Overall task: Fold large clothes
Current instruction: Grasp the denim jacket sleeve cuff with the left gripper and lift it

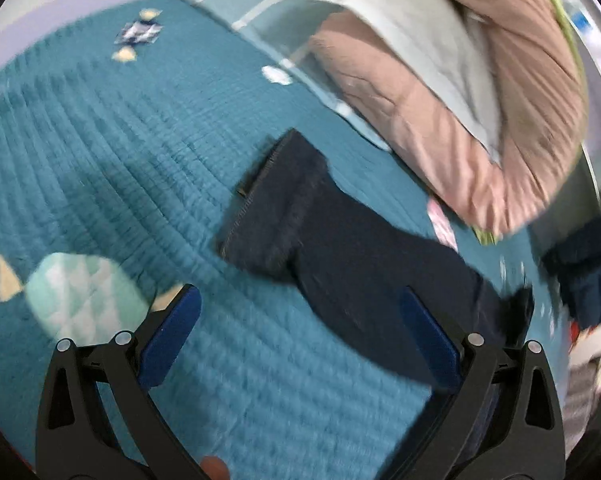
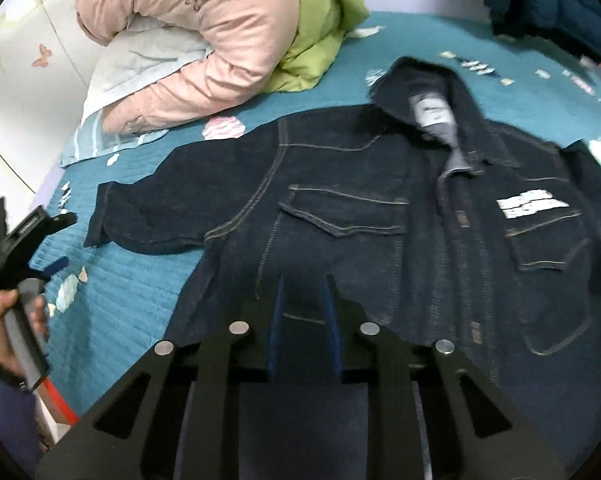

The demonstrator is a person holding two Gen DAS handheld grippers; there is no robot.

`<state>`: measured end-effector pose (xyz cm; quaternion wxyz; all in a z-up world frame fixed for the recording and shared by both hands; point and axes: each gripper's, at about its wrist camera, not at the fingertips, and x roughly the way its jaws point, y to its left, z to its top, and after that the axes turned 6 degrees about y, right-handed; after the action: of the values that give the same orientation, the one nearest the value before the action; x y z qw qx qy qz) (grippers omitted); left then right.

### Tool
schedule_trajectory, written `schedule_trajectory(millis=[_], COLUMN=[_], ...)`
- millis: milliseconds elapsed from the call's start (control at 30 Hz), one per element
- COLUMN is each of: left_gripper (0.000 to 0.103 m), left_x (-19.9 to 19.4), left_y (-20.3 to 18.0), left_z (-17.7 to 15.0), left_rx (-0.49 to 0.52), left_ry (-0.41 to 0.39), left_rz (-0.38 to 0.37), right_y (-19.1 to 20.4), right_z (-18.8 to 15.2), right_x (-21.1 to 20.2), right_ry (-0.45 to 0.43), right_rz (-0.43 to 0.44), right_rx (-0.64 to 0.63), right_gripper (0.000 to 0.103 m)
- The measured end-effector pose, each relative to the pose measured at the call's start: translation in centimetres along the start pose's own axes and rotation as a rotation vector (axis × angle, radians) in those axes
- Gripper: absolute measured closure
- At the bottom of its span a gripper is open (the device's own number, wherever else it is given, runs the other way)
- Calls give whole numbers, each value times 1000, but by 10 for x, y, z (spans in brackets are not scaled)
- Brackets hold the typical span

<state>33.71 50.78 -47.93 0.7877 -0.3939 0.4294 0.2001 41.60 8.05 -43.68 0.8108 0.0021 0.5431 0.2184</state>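
I see a teal quilted bedspread (image 2: 124,320) with small pale patches sewn across it, and a pink round patch (image 2: 223,127) sits near the pillow. At the head of the bed a pale blue striped pillow (image 2: 112,76) lies under a pink quilt (image 2: 204,32), with a green quilt (image 2: 320,20) bunched just beside it. A dark blue padded coat (image 2: 552,0) hangs at the far corner, and behind the pillow I see a white wall with a butterfly print (image 2: 41,56).

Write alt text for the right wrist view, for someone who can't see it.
A dark denim jacket lies spread front-up on a teal quilted bedspread, with the right gripper above its lower hem. Pink and green bedding is piled behind; the left gripper shows at the left edge.
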Motion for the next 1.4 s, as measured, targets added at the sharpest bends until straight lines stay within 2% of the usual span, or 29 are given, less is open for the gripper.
schedule_trajectory(millis=[67, 167, 233, 267, 333, 500, 567, 600, 733, 767, 800, 867, 900, 933, 967, 1067, 1100, 1167, 1300, 1333, 1367, 1400], left_gripper=[5, 5, 5, 5, 4, 4, 4, 4, 5, 10, 20, 49, 57, 80, 88, 90, 90, 92, 92, 92, 92, 92], left_x=[9, 25, 41, 44, 46, 63, 64, 64, 59, 58, 56, 53, 51, 51, 53, 51, 49, 43, 7, -4, -16, -23], left_y=[8, 15, 17, 17, 13, 1, -3, -4, 2, 4, 5, 6, 10, 13, 15, 4, 3, 0, -15, -22, -34, -44], left_z=[6, 8, 13, 14, 16, 11, 10, 11, 17, 19, 20, 23, 24, 26, 28, 27, 26, 28, 34, 33, 33, 32], left_rx=[-42, -60, -85, -82, -56, 70, 89, 98, 71, 62, 65, 72, 63, 47, 32, 96, 101, 98, 96, 109, 148, 175], left_ry=[-23, -17, 24, 17, -3, 9, 9, 4, -38, -35, -40, -44, -45, -34, -12, -14, -19, -36, -104, -119, -142, -158], left_rz=[-32, 14, 16, 27, 44, 134, 162, 163, 66, 49, 42, 53, 34, -15, -71, -56, -73, -125, -309, -347, -378, -389], right_y=[3, 6, 8, 9, 11, 16, 19, 20, 25, 25, 26, 28, 28, 28, 27, 26, 27, 29, 33, 35, 36, 38], right_z=[5, 10, 13, 15, 20, 25, 25, 25, 25, 26, 27, 32, 33, 36, 40, 44, 45, 48, 55, 57, 59, 61], right_x=[9, 19, 24, 27, 32, 42, 46, 47, 45, 44, 44, 44, 45, 46, 49, 56, 59, 64, 80, 86, 91, 99], right_ry=[1, -4, -12, -16, -24, -35, -30, -27, -46, -51, -56, -64, -65, -67, -66, -55, -47, -35, 3, 13, 25, 47], right_rz=[5, 17, 28, 42, 59, 98, 105, 107, 114, 117, 115, 104, 103, 101, 102, 116, 131, 146, 206, 208, 219, 225], right_rx=[-10, -23, -28, -26, -21, -4, 0, 3, 0, -1, -4, -14, -14, -11, -2, 17, 24, 22, 40, 45, 48, 57], right_gripper=[84, 82, 82, 82, 82, 82, 82, 82, 82, 82, 82, 82, 82, 82, 82, 82, 82, 82, 84, 85, 90, 92])
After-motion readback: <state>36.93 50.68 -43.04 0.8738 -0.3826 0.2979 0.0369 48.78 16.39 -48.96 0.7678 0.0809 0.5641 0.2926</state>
